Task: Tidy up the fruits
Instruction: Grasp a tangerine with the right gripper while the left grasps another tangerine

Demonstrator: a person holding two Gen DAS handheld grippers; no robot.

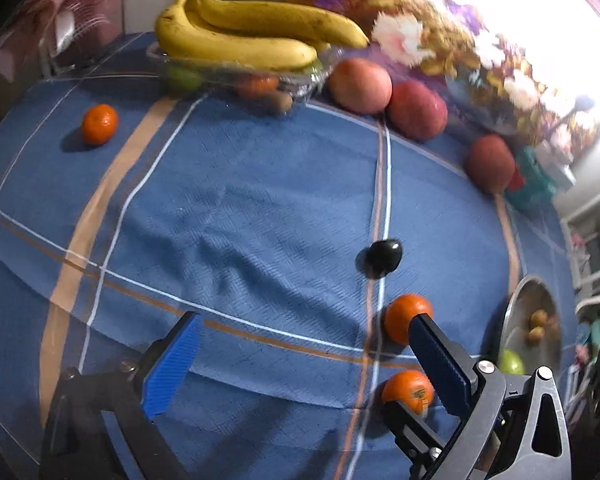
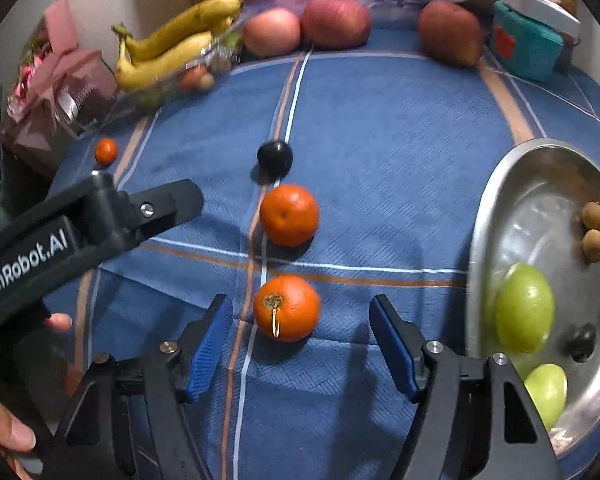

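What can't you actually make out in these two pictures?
- Metal bowl: right wrist view, its far side is cut off by the picture's edge; the small dark fruits in it are too small to name.
- Clear tray: left wrist view, the bananas cover and blur the fruit under them.
- Near orange: left wrist view, partly hidden by the left gripper.
- Flowered background: blurred and washed out by glare.

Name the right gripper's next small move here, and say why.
Probably ease the right gripper forward so its open jaws straddle the nearest orange, then close. The orange lies just ahead of the fingertips, untouched, beside the metal bowl already holding fruit.
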